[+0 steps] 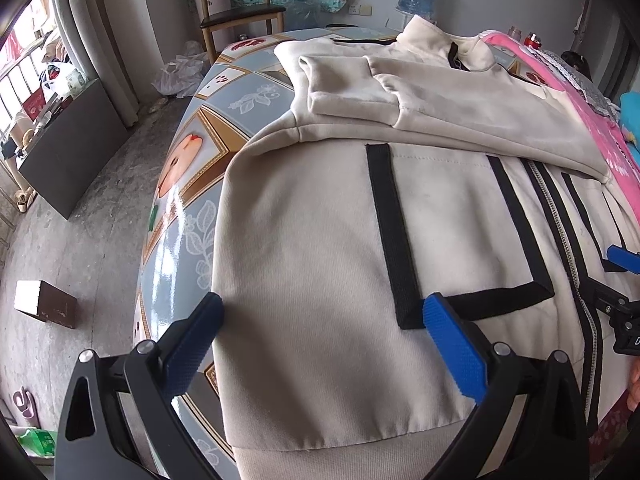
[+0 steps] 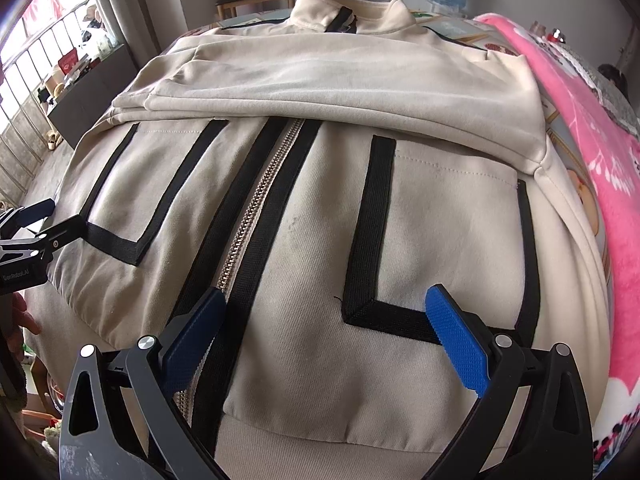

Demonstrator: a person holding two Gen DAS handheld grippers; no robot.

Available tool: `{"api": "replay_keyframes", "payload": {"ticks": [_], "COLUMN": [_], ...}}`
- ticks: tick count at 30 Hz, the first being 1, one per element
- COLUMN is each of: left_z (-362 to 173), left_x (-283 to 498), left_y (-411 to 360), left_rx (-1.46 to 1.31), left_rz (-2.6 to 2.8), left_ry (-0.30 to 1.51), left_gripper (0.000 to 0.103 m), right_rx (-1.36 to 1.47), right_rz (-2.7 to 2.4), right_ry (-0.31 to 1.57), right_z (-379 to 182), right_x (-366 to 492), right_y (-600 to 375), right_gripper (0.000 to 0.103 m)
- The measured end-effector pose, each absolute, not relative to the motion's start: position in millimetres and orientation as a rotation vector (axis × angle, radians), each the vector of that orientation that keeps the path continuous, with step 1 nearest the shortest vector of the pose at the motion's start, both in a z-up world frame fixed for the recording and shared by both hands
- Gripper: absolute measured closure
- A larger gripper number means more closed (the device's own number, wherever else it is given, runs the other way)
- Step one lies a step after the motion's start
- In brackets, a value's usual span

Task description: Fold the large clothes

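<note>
A large cream zip-up jacket with black tape trim (image 2: pixel 320 208) lies front side up on a table with a glossy patterned cover (image 1: pixel 188 168) and fills the middle of both views; its sleeves are folded across the chest in the upper part of the frame, and the collar stands at the top. The left gripper (image 1: pixel 320 320), at the bottom of the left wrist view, has its blue fingers wide apart over the jacket's left edge near the hem, holding nothing. The right gripper (image 2: pixel 324 312), at the bottom of the right wrist view, is also spread apart and empty, between the metal zipper (image 2: pixel 256 208) and the black pocket outline. A pink printed blanket (image 2: pixel 592 152) lies at the right side
</note>
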State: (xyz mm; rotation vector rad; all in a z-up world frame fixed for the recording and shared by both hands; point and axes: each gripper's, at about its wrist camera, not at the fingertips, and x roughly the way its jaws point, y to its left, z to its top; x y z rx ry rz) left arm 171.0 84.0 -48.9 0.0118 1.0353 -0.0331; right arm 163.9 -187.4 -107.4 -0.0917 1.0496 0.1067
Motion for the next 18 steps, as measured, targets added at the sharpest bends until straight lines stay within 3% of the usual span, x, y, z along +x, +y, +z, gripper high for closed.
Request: {"api": "replay_keyframes", "payload": {"ticks": [18], "left_z": [-50.1], "left_x": [171.6], "left_y": [83.3], "left_rx": [0.017], "left_rz": [-0.036], "left_ry": [1.039], "left_gripper": [0.004], "right_rx": [-0.092], "right_rz": [0.103], "right_ry": [1.064], "right_z": [-106.0], "right_x": [165.5], "right_y": [-189.1], "right_gripper": [0.007]}}
